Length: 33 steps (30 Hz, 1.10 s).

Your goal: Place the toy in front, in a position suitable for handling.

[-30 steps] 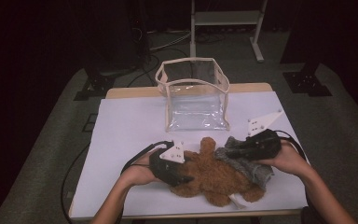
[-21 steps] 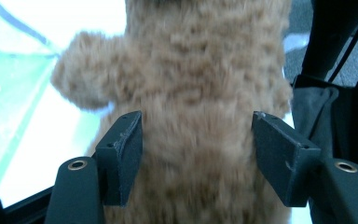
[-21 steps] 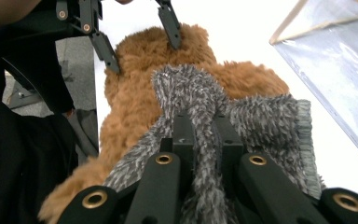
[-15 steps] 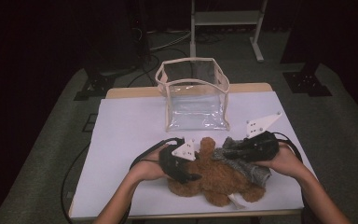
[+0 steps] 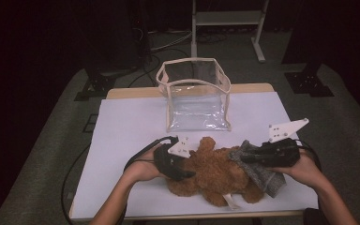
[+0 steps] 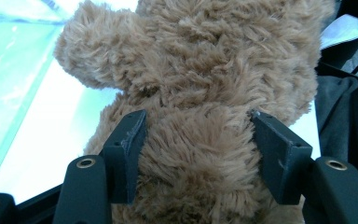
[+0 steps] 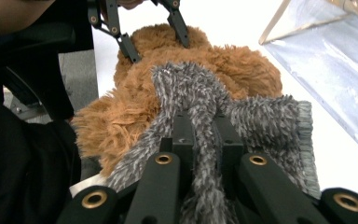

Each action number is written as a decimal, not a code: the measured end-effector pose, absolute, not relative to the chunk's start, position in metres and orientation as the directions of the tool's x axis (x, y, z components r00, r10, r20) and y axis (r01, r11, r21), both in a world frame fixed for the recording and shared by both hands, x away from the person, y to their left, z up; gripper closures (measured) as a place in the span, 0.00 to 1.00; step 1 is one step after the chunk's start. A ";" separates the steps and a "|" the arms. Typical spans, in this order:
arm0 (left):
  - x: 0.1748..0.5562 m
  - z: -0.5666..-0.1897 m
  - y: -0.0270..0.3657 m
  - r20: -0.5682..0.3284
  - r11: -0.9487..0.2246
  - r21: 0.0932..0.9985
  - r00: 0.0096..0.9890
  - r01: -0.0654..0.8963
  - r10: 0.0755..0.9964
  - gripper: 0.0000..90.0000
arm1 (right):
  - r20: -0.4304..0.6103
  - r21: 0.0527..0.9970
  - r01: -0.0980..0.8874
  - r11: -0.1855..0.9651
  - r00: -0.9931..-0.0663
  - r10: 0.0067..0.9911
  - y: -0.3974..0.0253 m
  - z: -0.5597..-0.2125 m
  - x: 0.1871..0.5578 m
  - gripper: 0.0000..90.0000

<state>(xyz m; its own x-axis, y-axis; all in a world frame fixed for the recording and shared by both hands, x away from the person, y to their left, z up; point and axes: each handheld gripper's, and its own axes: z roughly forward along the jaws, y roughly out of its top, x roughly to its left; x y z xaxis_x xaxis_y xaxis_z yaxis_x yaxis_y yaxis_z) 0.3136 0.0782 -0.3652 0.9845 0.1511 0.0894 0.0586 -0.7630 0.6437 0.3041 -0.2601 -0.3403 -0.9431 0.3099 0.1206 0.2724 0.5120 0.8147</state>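
A: Where is the bear?

B: I see it lying on the white table, near edge, shaggy brown plush, in front of the clear square-sided bag. My left gripper stands wide, its flat black jaws flanking a furry limb.

A: And the right?

B: My right gripper is pinched on a fold of the fuzzy grey cloth draped on the bear.

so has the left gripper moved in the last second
Yes. The left gripper has slid right along the table, further onto the teddy bear, judged against the clear bag.
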 end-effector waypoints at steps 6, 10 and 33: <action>0.317 -0.364 0.096 0.087 -0.765 0.635 0.975 0.102 0.203 0.43 | 0.109 0.826 0.254 0.504 -0.948 0.298 -0.241 -0.340 0.315 0.91; 0.317 -0.365 0.099 0.079 -0.760 0.641 0.976 0.105 0.202 0.43 | 0.117 0.832 0.259 0.491 -0.946 0.302 -0.245 -0.341 0.316 0.91; 0.309 -0.355 0.076 0.098 -0.718 0.696 0.991 -0.001 0.094 0.35 | 0.147 0.830 0.278 0.485 -0.946 0.290 -0.233 -0.352 0.319 0.91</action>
